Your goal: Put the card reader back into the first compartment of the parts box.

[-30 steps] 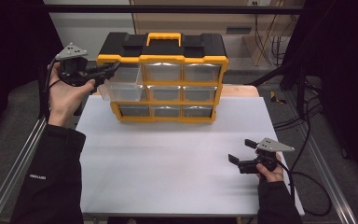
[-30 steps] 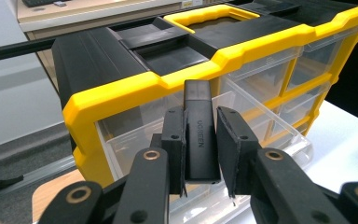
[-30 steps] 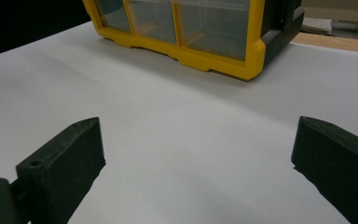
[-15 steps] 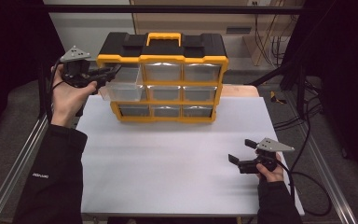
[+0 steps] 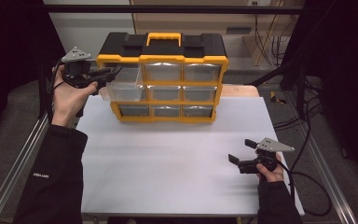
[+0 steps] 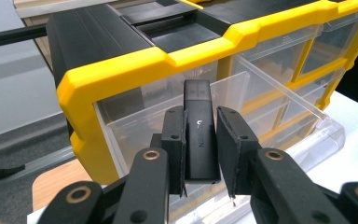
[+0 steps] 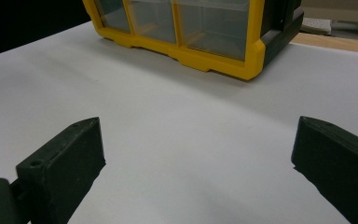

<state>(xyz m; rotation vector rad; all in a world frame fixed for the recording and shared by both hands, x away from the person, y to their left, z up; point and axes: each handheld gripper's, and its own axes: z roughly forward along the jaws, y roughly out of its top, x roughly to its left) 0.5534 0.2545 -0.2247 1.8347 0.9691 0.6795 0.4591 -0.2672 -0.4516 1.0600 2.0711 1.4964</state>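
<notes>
A yellow and black drawer organizer [image 5: 163, 60] stands at the back of the white table [image 5: 168, 154]. Its top left clear drawer [image 5: 121, 91] is pulled out. My left gripper [image 5: 114, 72] hovers at that drawer, held level from the left. In the left gripper view, my left gripper [image 6: 201, 116] is shut on a small black rectangular block [image 6: 199, 140], which points over the open drawer [image 6: 270, 112] under the yellow frame [image 6: 121, 65]. My right gripper [image 5: 240, 150] rests low at the table's right front, open, with nothing between its jaws [image 7: 200, 135].
The other clear drawers [image 5: 184, 93] of the organizer are closed. A wooden strip [image 5: 240, 91] runs behind the white table top. Metal rails [image 5: 23, 154] line both sides, and cables [image 5: 307, 182] trail at the right. The organizer's front corner [image 7: 251, 56] lies ahead of the right gripper.
The left hand has shifted only slightly at the open drawer, still holding the black block. The right hand has not moved.
</notes>
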